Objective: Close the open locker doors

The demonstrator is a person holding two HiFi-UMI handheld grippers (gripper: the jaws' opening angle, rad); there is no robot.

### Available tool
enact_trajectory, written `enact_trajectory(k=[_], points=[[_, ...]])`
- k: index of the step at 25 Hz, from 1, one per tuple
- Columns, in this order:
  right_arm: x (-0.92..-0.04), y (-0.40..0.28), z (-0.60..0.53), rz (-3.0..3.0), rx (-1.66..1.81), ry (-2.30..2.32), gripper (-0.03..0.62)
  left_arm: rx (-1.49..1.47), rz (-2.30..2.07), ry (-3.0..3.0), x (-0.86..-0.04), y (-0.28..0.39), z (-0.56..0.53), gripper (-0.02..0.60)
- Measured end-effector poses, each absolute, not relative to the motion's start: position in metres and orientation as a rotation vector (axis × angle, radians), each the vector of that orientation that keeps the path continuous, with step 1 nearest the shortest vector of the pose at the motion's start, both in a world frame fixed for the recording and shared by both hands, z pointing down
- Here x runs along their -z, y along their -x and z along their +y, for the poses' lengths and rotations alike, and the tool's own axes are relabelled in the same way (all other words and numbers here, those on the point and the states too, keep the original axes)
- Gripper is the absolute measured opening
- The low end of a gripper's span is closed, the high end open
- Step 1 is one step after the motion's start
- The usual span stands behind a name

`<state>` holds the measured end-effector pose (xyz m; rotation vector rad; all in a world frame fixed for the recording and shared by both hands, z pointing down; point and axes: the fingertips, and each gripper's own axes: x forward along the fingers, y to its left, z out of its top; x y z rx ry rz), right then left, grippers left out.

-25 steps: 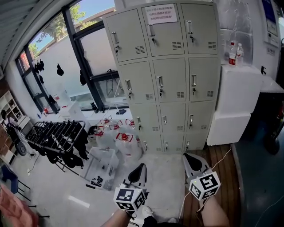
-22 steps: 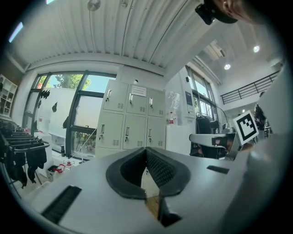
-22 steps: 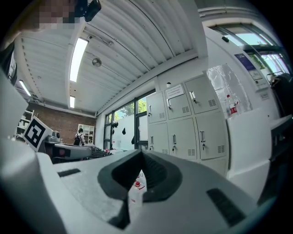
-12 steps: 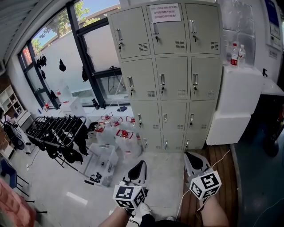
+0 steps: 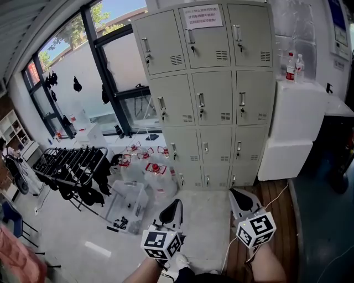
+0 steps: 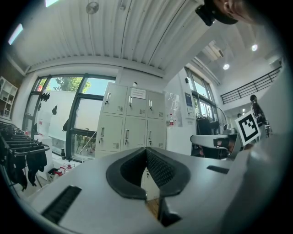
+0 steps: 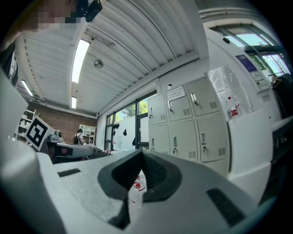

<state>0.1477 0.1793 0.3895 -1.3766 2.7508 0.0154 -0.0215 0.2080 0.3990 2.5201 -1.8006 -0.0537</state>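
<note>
**Both grippers closed and empty; every locker door in sight is flush**

- Nearest, at the bottom edge of the head view: left gripper [image 5: 175, 207] and right gripper [image 5: 239, 197]. They sit side by side but apart, above the floor [image 5: 204, 221], and both point toward the lockers.
- Left gripper view: fingers [image 6: 129, 170] are closed, tips meeting, with nothing between them.
- Right gripper view: fingers [image 7: 158, 177] are the same, closed tip to tip and empty.
- The right gripper hangs over a strip of wooden flooring [image 5: 276, 215] along the right side of the floor.
- Left of the left gripper, a clear plastic crate [image 5: 128, 203] sits on the pale floor.
- Beyond the crate, water jugs with red caps [image 5: 152, 172] are clustered at the foot of the lockers' left side.
- Further left, a drying rack [image 5: 69, 166] with dark clothes stands under the window [image 5: 72, 77].
- At the far edge of the floor, against the wall, is the locker cabinet [image 5: 213, 94], three columns by four rows.
- All of its doors that I can see sit shut and flush with the frame, none ajar. The bottom row is only partly clear.
- A paper notice [image 5: 200, 16] is on the top middle door.
- Just beside the lockers on the right is a white cabinet [image 5: 298, 124], with bottles [image 5: 290, 66] near the left edge of its top.
</note>
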Motion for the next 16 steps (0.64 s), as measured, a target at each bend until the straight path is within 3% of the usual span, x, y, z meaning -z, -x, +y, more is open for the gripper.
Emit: enact_trajectory(k=[16], points=[[-0.3874,-0.1492,0.1764,2.759,-0.02,1.362,0.0,0.042,-1.805,-2.524,-0.397,0.0172,0.2048,0.003]])
